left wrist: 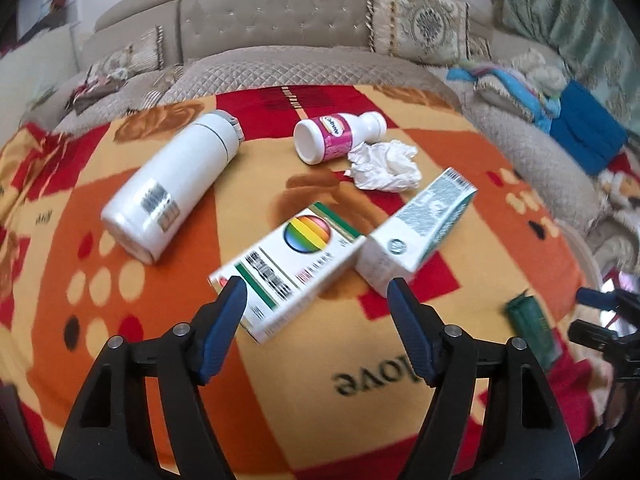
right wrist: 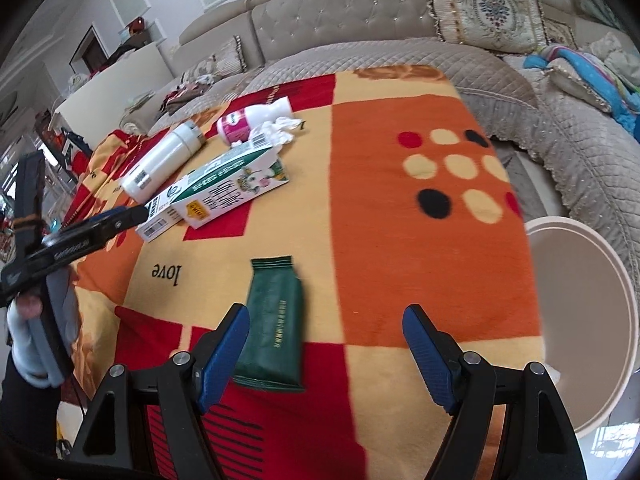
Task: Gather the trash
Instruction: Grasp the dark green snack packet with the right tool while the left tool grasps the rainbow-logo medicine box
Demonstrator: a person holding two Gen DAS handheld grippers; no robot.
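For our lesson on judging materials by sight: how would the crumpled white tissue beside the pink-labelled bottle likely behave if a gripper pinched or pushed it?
The crumpled white tissue looks soft and creased, so it would probably squash flat rather than resist. It seems very light, so a push may just slide it across the fuzzy patterned blanket. It rests against the pink-labelled white bottle, which lies on its side and might roll if nudged.

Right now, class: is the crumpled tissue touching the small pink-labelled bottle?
Touching. The left wrist view shows the crumpled tissue pressed against the pink-labelled bottle, with no blanket visible between.
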